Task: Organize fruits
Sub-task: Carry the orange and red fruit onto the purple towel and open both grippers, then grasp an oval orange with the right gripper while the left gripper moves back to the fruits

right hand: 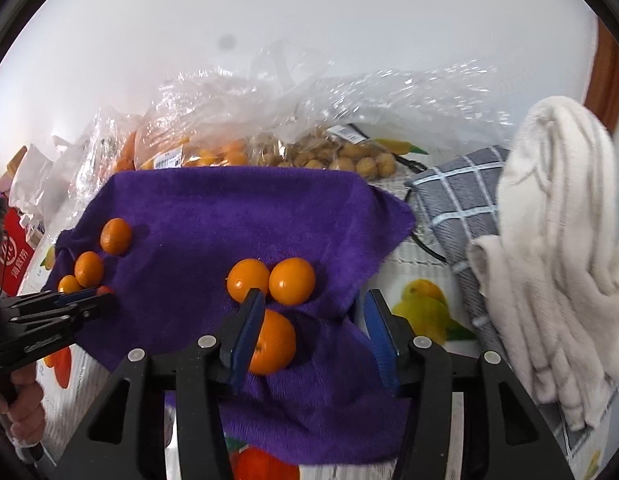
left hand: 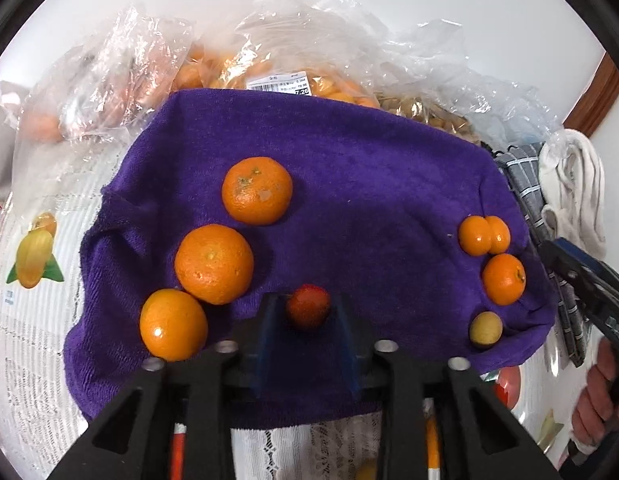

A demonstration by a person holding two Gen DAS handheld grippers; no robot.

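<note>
Your left gripper (left hand: 307,308) pinches the small red fruit (left hand: 308,306) above the purple towel (left hand: 349,168); set it gently toward 9 o'clock beside the oranges (left hand: 213,264), right gripper (right hand: 309,312) spread empty.

The left gripper (left hand: 307,312) clasps a small red fruit (left hand: 308,306) over the purple towel (left hand: 349,184); three oranges (left hand: 213,264) lie just to its left.

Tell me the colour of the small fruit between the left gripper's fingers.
Red, shading to orange: the small fruit sits in the left gripper; left wrist view shows it best.
</note>
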